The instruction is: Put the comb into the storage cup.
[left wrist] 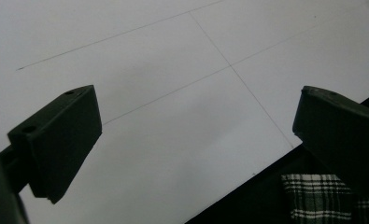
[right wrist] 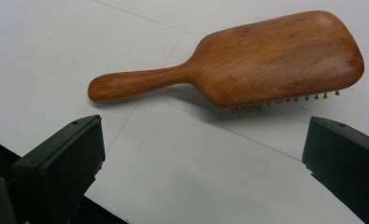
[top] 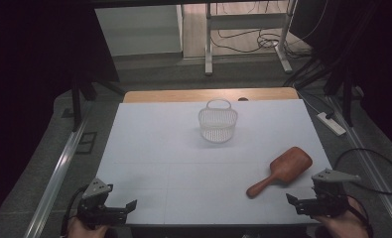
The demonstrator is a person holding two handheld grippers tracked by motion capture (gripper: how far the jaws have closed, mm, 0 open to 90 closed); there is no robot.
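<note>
Right tongs (top: 294, 201): jaws wide apart, nothing between them, low at the near right corner of the worktop (top: 183, 163). Left tongs (top: 129, 207): jaws likewise wide apart and empty, at the near left corner. Brush (top: 282, 171): wooden, paddle-shaped, lying flat on the worktop near the right tongs, just ahead of them and apart from them; handle towards the near edge, head towards the far right. The right gripper view gives the brush (right wrist: 247, 60) close up, back upward, with a row of bristle tips showing under the head's near edge; the bristles themselves are hidden. The left gripper view gives bare white worktop with faint pencil lines and, at its lower right, a patch of checked cloth (left wrist: 320, 198) cut off by a jaw. Basket (top: 218, 119): white, with a handle, upright at far centre, well apart from both tongs; its contents cannot be made out.
</note>
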